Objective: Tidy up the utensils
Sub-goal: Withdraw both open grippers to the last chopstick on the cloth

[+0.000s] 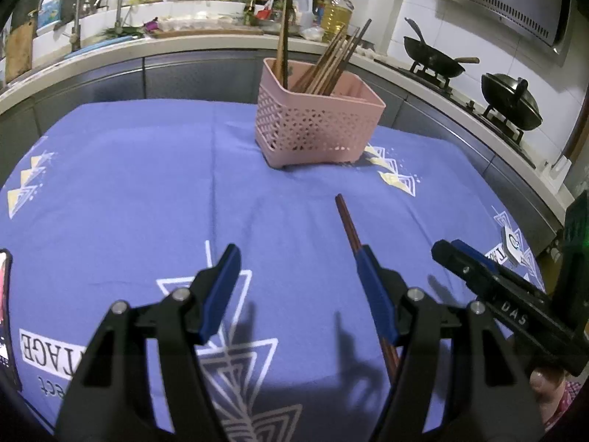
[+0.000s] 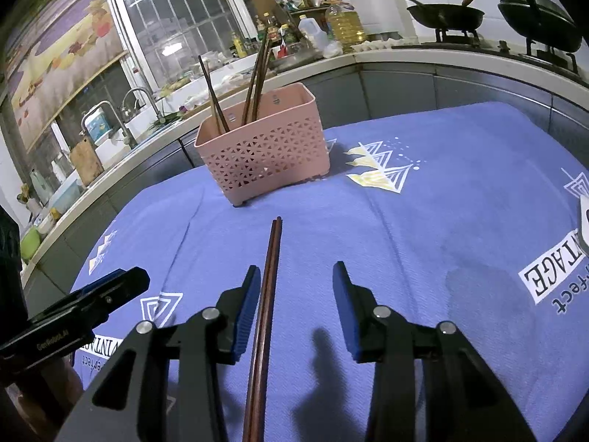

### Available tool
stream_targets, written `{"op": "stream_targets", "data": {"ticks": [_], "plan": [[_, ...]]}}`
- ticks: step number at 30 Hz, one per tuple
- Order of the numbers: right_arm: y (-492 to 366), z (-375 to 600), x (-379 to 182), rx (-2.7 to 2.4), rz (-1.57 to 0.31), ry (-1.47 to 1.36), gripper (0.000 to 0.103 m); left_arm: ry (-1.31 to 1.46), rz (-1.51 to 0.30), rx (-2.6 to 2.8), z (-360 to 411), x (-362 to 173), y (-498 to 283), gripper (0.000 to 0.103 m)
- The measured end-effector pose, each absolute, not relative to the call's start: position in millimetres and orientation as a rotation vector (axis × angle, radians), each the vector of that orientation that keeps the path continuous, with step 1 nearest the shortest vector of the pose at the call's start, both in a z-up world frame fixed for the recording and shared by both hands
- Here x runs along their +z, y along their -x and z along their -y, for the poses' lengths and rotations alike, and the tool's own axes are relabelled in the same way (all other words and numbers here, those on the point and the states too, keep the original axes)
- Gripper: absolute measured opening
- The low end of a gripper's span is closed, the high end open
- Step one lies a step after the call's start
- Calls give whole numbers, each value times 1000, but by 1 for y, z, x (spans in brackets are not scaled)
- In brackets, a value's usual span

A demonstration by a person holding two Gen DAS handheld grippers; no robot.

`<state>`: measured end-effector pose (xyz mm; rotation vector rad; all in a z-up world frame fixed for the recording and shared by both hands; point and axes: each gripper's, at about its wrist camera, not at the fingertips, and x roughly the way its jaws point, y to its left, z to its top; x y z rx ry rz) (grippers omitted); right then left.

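A pair of dark brown chopsticks (image 2: pixel 268 280) lies on the blue tablecloth, pointing toward a pink perforated basket (image 2: pixel 265 151) that holds several chopsticks upright. My right gripper (image 2: pixel 296 309) is open, low over the cloth, with the chopsticks lying between its fingers, close to the left finger. My left gripper (image 1: pixel 298 291) is open and empty above the cloth. The chopsticks (image 1: pixel 348 223) run under its right finger, and the basket (image 1: pixel 313 125) stands ahead. The right gripper (image 1: pixel 478 269) shows at the right of the left wrist view; the left gripper (image 2: pixel 99 294) shows at the left of the right wrist view.
The blue cloth (image 1: pixel 147 184) covers the table. A kitchen counter curves behind it with a sink and taps (image 1: pixel 110 3), bottles (image 1: pixel 337 11) and two black woks on a stove (image 1: pixel 434 59). A phone edge (image 1: pixel 5 313) lies at the far left.
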<state>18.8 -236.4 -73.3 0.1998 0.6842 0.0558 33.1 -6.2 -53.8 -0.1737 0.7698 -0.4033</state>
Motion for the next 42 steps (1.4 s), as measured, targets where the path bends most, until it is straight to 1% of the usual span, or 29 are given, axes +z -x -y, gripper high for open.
{"op": "stream_targets", "data": {"ticks": [42], "plan": [[-19, 233, -82, 87, -736, -182, 40, 160, -841, -409, 13, -73, -41, 63]]}}
